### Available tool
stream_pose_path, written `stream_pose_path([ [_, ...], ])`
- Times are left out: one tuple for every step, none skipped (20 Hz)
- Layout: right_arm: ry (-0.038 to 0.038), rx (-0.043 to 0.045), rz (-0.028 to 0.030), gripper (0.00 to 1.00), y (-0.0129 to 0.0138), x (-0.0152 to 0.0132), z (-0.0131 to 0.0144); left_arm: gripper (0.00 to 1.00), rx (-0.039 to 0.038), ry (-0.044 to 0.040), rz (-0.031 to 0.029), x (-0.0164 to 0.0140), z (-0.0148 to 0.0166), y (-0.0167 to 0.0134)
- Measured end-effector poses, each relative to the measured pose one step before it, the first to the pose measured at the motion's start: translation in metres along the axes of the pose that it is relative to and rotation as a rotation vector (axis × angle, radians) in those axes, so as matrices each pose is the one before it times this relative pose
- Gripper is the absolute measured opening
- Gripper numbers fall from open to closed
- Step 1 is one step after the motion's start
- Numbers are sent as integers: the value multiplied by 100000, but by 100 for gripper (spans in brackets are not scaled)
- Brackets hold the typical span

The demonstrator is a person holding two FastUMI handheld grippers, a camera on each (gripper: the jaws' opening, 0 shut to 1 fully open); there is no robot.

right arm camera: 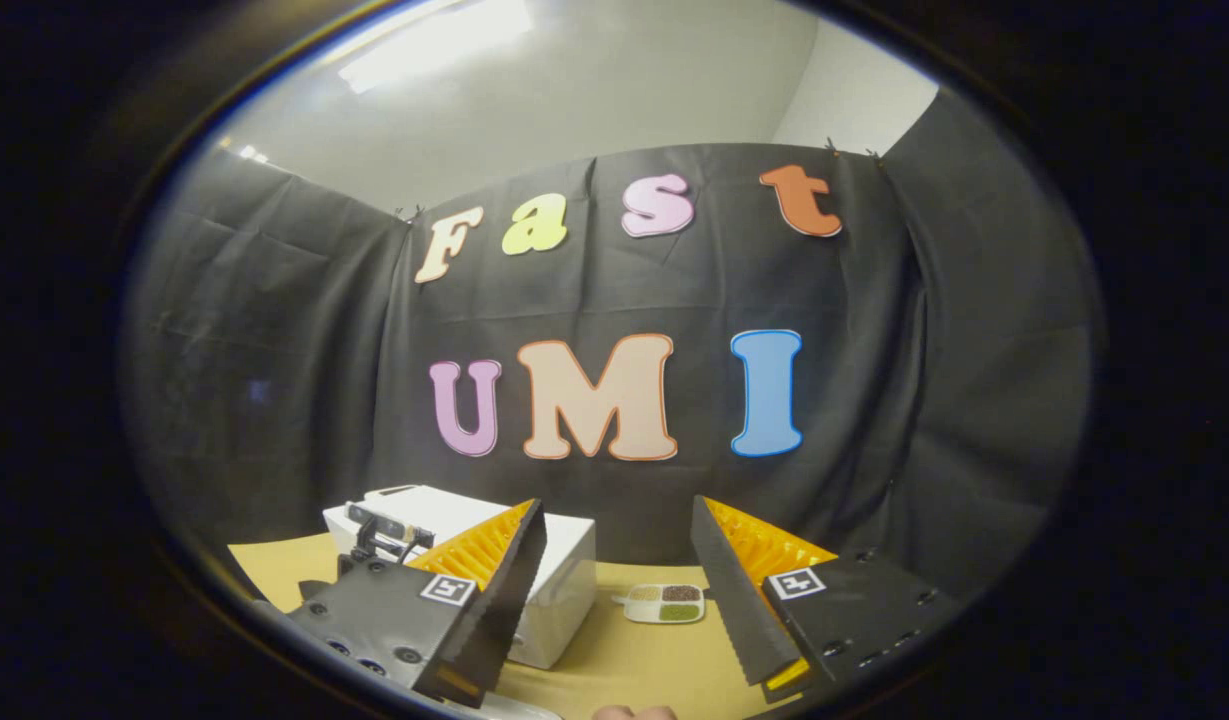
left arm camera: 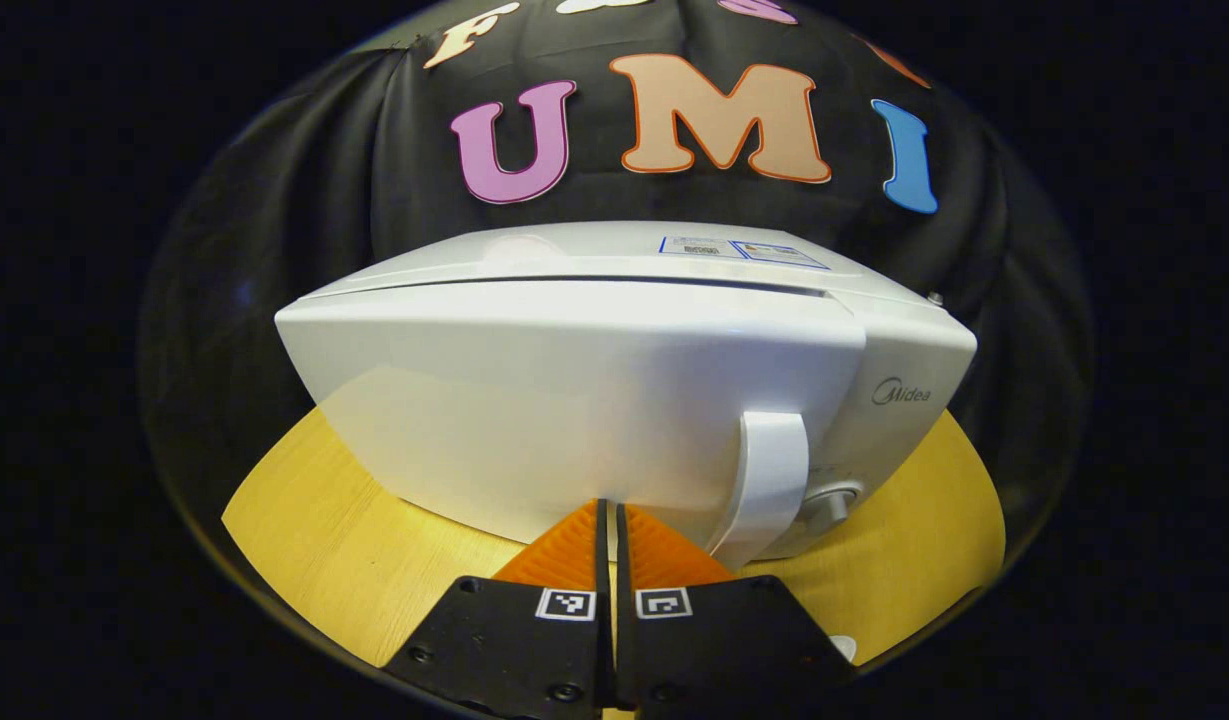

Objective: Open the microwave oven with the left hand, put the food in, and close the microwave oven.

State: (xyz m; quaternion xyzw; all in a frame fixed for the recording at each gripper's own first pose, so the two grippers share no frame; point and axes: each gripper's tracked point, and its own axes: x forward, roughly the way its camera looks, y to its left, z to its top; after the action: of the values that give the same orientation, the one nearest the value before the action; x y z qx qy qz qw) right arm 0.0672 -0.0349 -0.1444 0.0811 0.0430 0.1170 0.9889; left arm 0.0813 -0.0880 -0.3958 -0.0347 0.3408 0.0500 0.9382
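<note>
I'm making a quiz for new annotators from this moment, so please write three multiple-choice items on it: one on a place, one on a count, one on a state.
1. Where does the food tray lie?
A. On the table, beside the microwave
B. On top of the microwave
C. Between the right gripper's fingers

2. How many sections of food does the tray show?
A. One
B. Three
C. Six

3. How is the microwave door?
A. Wide open
B. Taken off
C. Closed

Answers:
1. A: in the right gripper view the tray rests on the wooden table, to the side of the microwave, apart from the open right gripper.
2. B: three sections show in the tray.
3. C: in the left gripper view the door sits flush with the body, its handle untouched, the shut left gripper just before it.
</note>
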Motion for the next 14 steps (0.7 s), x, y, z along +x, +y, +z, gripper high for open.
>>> stream_pose_path([
  [289,19,410,84,266,-15,-19,0,1705,-2937,-656,349,887,-187],
  [171,-231,436,84,197,-71,-14,1,-2123,3151,634,-239,-714,180],
  [-126,-489,-114,84,63,-58,83,1,-351,861,-1351,59,-132,-241],
  [-37,-300,-294,84,-85,-92,19,1,357,-75,-682,-20,-150,-66],
  [-138,-45,-81,84,21,-161,-1,1,1315,-766,-1003,-233,193,-20],
  [151,-184,-559,84,10,-48,-8,1,1248,-1162,-874,-147,426,-84],
  [240,38,-440,84,-12,32,-88,1,1792,-1712,-1289,-366,457,-234],
  [221,446,-432,84,-12,-29,-79,1,2186,-1273,-878,-387,385,-149],
  [-155,597,-451,84,52,35,29,1,1849,-1474,-617,-450,320,-49],
  [-240,479,-558,84,28,30,47,0,1166,-1499,-723,-619,310,-57],
  [21,428,-374,84,134,120,19,0,788,-1002,-646,-739,201,-45],
  [107,416,-188,84,251,48,-47,0,870,-1086,-385,-788,301,190],
  [127,339,-111,84,247,67,-29,0,1311,-1954,-27,-833,527,252],
  [173,169,57,84,315,63,-93,0,1459,-2328,-96,-864,650,377],
])
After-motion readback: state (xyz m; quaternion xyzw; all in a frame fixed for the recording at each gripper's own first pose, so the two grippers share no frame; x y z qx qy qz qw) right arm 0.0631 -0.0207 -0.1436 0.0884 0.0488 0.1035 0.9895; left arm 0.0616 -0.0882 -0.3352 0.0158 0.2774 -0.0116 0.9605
